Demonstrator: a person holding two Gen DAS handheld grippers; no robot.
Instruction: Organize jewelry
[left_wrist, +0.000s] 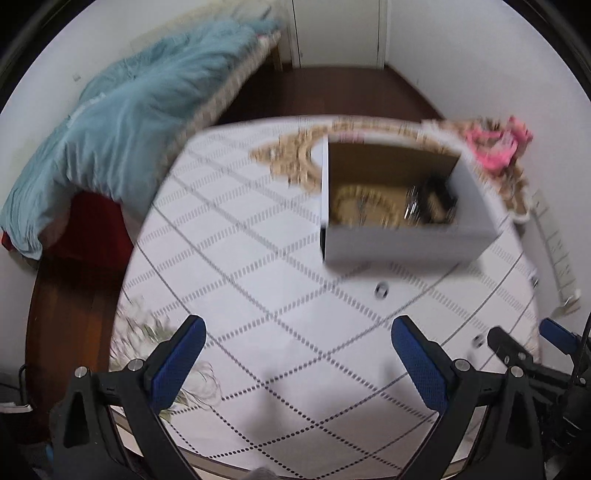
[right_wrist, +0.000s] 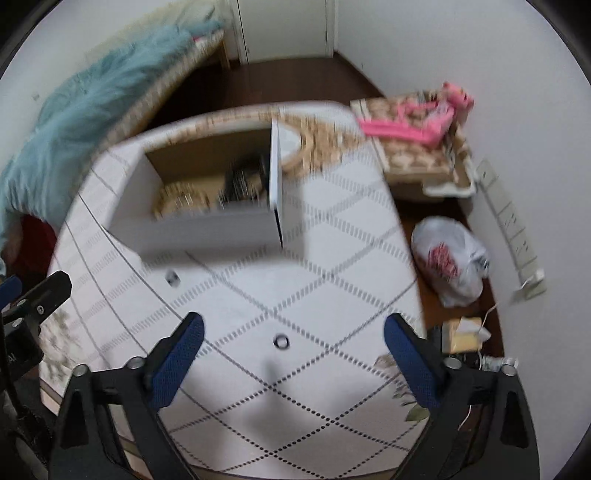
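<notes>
A white open box stands on the table with a beaded bracelet and dark jewelry inside; it also shows in the right wrist view. A small ring lies on the cloth in front of the box, seen too in the right wrist view. A second ring lies between the right gripper's fingers; it shows in the left wrist view. My left gripper is open and empty above the cloth. My right gripper is open and empty.
The table has a white cloth with a diamond pattern. A gold-framed mirror lies behind the box. A patterned box with pink items sits at the right. A white plastic bag is on the floor. A bed with a blue blanket is at the left.
</notes>
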